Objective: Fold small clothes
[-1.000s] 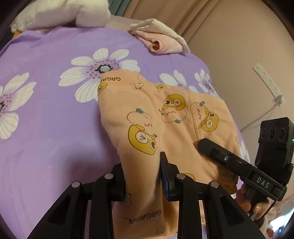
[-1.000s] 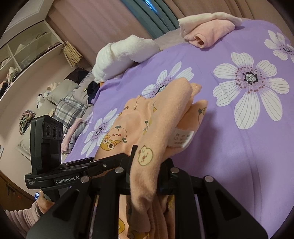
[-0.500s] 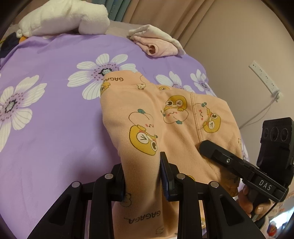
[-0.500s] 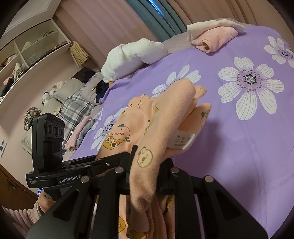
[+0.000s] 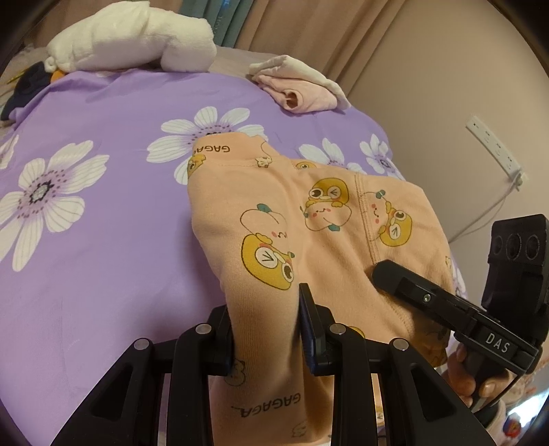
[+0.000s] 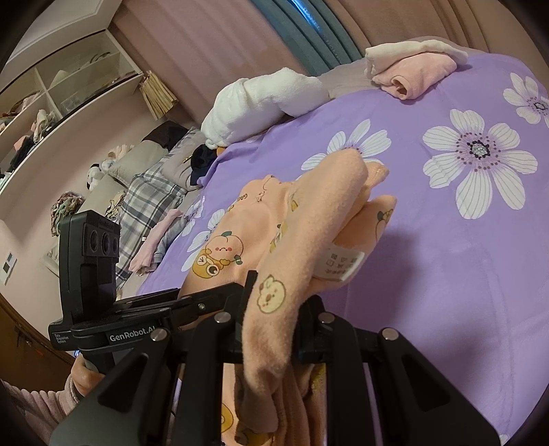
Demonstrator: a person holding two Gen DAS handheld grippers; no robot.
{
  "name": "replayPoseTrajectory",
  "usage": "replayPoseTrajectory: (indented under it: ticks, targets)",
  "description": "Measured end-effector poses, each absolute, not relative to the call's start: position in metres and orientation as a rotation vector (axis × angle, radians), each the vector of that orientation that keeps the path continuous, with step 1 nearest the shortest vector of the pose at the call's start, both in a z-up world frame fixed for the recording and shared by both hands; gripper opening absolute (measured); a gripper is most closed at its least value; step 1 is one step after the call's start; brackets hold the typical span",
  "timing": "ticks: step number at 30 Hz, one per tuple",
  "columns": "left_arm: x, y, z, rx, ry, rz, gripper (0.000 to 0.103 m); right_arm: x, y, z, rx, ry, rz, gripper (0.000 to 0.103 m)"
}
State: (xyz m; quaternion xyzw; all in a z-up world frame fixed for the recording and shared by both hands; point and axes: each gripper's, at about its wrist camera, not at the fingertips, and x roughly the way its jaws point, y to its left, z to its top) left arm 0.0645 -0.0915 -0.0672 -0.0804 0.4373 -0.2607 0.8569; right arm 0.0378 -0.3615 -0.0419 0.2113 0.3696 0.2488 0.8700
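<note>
A small peach-orange garment (image 5: 308, 219) printed with yellow cartoon animals and the word GAGAGA lies partly on a purple bedspread (image 5: 103, 240) with large white flowers, its near end lifted off the bed by both tools. The left gripper (image 5: 266, 326) is clamped on a bunched fold of that fabric, which fills the gap between its two black fingers and hangs down below them. The right gripper (image 6: 274, 319) pinches another fold of the same garment, fleecy side out, with a white care label (image 6: 339, 264) sticking out just beside it. In the left wrist view the right tool shows at the lower right, a hand (image 5: 470, 374) around its handle.

At the far edge of the bed sits a folded pink and cream garment (image 5: 302, 89), and beside it a white plush toy (image 5: 133, 44). Beyond the bed hang beige curtains (image 5: 308, 31), and a white power strip (image 5: 494, 147) is fixed to the wall on the right.
</note>
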Motion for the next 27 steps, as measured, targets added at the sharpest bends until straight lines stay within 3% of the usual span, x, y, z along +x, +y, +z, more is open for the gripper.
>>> replayPoseTrajectory:
  ticks: [27]
  targets:
    - [0.052, -0.064, -0.059, -0.193, 0.886, -0.471, 0.028, 0.043, -0.321, -0.03, 0.335, 0.775, 0.567, 0.018]
